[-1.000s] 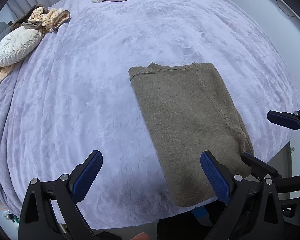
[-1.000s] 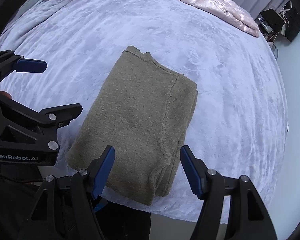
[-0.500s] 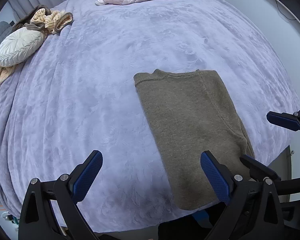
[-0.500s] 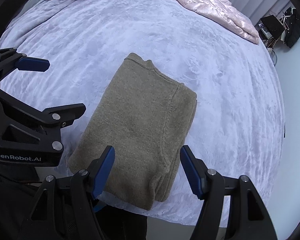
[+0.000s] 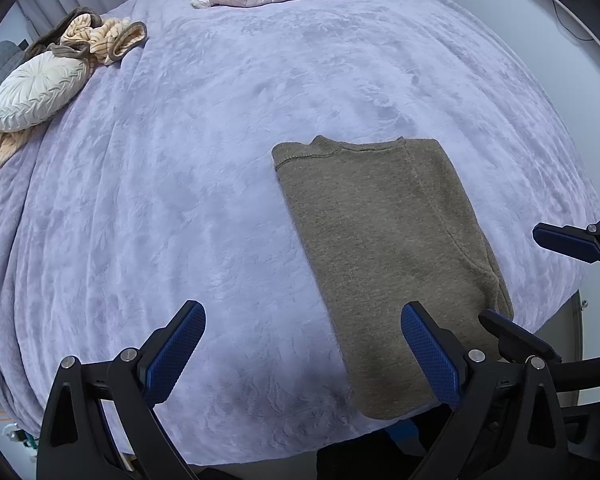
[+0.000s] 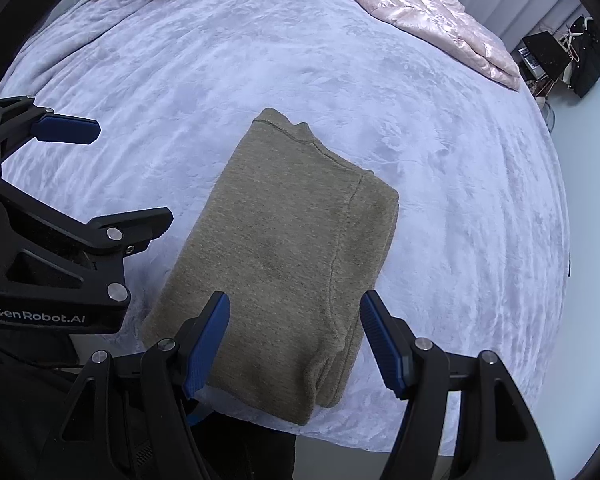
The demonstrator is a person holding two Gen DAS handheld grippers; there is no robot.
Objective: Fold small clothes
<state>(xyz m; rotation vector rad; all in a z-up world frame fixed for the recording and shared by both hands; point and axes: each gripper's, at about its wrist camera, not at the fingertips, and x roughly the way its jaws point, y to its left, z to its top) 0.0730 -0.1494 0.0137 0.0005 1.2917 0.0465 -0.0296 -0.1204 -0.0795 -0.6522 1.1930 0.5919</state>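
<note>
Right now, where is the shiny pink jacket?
The shiny pink jacket lies at the far edge of the purple bed, top right in the right wrist view, far beyond the folded brown sweater.

Both grippers hang side by side, tipped steeply downward. The left gripper [image 5: 302, 354] has its jaws spread wide — nothing between the pads. The right gripper [image 6: 294, 340] is parted too, gripping nothing.

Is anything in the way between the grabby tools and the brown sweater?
No. The folded brown sweater lies bare on the purple blanket. Both the right tool and the left tool hover open above it.
</note>
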